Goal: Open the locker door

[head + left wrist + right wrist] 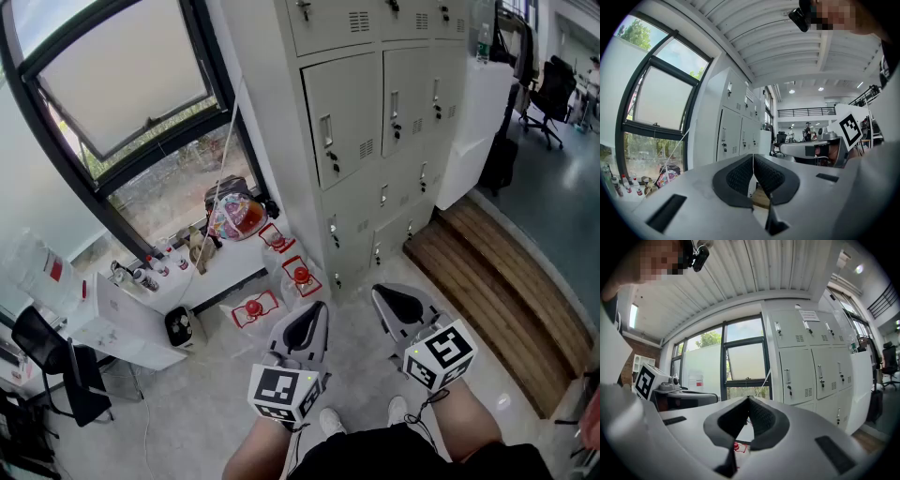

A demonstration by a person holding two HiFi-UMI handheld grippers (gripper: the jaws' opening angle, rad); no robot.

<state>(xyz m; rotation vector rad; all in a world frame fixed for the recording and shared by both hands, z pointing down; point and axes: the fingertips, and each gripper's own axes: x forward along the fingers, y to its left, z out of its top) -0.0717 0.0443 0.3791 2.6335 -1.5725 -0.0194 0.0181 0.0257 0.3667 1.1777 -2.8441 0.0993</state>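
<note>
A bank of grey lockers (375, 122) stands ahead, all doors closed, each with a small handle and keyed lock (330, 155). The lockers (733, 136) show at middle distance in the left gripper view, and the lockers (811, 362) fill the right half of the right gripper view. My left gripper (307, 321) is low at centre, shut and empty, with its pads (740, 176) pressed together. My right gripper (392, 298) is beside it, also shut on nothing, its pads (761, 416) touching. Both are well short of the lockers.
A large tilted window (122, 84) is on the left. Below it a white ledge (187, 281) carries a colourful bag (236, 216) and small bottles. Red-capped jugs (300, 275) stand on the floor. A wooden step (497, 281) lies right, with office chairs (548, 94) beyond.
</note>
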